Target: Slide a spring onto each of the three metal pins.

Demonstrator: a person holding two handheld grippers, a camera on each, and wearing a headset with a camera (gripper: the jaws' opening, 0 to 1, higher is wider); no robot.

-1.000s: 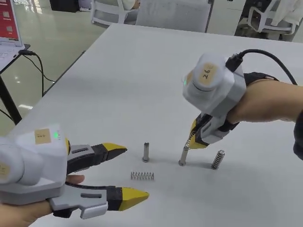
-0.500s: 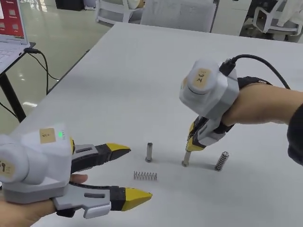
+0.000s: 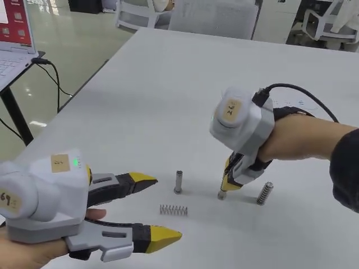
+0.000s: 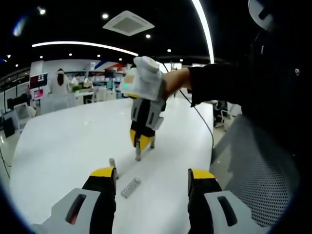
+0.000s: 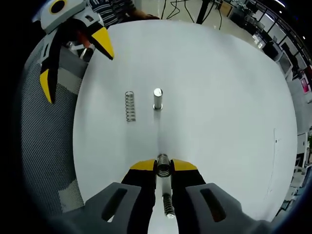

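Three metal pins stand on the white table [image 3: 168,112]. The left pin [image 3: 178,182] is bare. My right gripper [image 3: 229,183] is shut on a spring [image 5: 164,165] directly over the middle pin [image 3: 221,195], low near its base. The right pin [image 3: 265,193] carries a spring. Another spring [image 3: 173,210] lies flat in front of the bare pin. My left gripper [image 3: 166,207] hovers open near the table's front edge, with nothing between its fingers. From the left gripper view, the right gripper [image 4: 141,139] stands over the middle pin [image 4: 138,155], beyond the loose spring [image 4: 129,187].
A laptop [image 3: 14,33] on a side stand with a trailing cable sits off the table's left edge. Office chairs [image 3: 213,17] line the far edge. A mesh chair back [image 5: 48,146] lies close to the table's near edge.
The right gripper has moved down the middle pin with its spring, closer to the table. The left gripper has stayed open in about the same place; the head camera has shifted a little.
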